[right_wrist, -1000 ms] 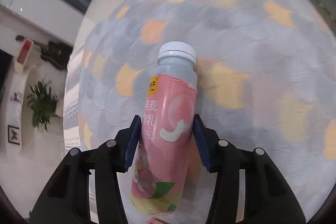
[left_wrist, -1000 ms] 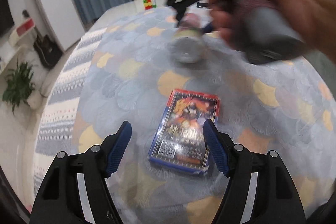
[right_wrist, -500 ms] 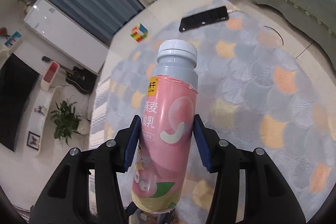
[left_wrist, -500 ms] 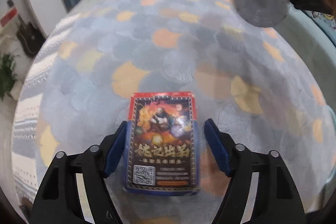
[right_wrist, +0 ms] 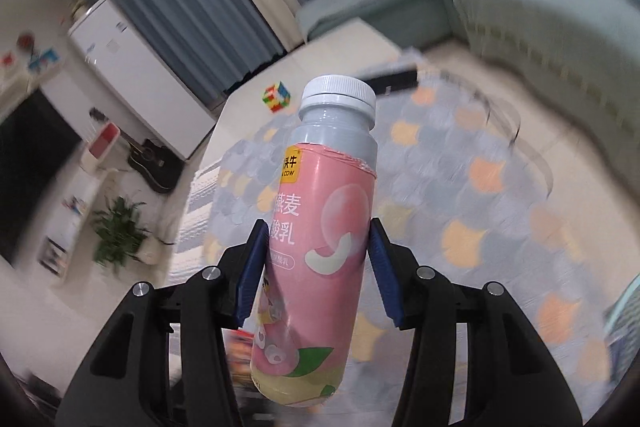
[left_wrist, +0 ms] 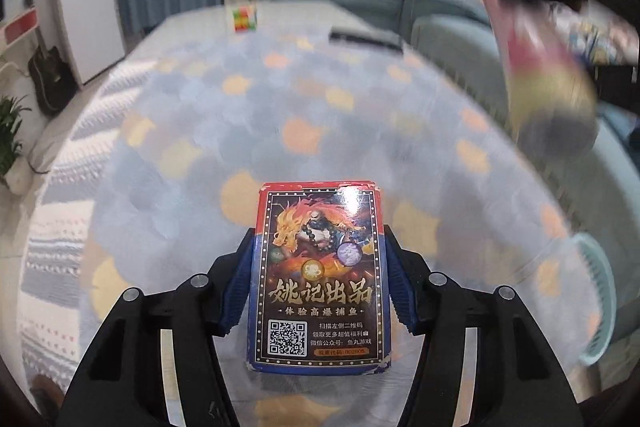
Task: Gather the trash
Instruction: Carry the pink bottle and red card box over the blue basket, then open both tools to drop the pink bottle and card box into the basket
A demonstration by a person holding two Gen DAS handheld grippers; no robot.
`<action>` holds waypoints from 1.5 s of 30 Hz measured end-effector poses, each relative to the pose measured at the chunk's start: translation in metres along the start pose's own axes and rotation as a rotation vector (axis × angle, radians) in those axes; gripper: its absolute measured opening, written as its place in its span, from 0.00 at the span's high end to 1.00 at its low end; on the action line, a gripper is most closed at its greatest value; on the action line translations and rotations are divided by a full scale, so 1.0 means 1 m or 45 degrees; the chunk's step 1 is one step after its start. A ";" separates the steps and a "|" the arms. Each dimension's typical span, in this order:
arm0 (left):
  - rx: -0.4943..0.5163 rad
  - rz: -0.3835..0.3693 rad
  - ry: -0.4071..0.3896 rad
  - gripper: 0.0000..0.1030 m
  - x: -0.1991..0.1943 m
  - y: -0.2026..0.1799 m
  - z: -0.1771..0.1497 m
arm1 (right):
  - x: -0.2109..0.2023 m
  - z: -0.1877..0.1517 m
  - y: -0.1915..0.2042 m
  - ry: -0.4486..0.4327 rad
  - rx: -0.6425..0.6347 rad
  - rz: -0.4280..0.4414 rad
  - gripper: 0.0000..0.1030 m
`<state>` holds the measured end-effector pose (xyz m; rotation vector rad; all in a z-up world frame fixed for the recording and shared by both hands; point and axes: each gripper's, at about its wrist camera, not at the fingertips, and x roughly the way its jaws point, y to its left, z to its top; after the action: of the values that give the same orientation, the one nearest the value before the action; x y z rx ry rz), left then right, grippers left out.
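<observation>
A: Left wrist: my left gripper (left_wrist: 318, 285) has just closed onto the card box (left_wrist: 318, 273), lifted off the bench (left_wrist: 248, 115).
B: Right?
A: Right gripper (right_wrist: 316, 265) clamps the yogurt bottle (right_wrist: 318, 239), airborne. Next: carry both to the teal basket (left_wrist: 598, 301), 3 o'clock.

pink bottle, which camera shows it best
The right wrist view: the pink bottle fills the middle, sharp, label and white cap readable, clamped between the right tongs. The left wrist view shows it only as a blurred shape at the upper right.
</observation>
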<state>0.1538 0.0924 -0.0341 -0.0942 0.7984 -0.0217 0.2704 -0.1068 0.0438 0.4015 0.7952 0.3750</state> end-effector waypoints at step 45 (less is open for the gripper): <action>0.488 -0.603 -0.282 0.45 -0.107 -0.261 -0.050 | -0.259 -0.121 -0.181 -0.331 -0.152 -0.527 0.56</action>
<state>0.0476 -0.1657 0.0323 0.0783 0.5254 -0.6003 0.0441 -0.3585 0.0378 0.1617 0.5794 -0.0184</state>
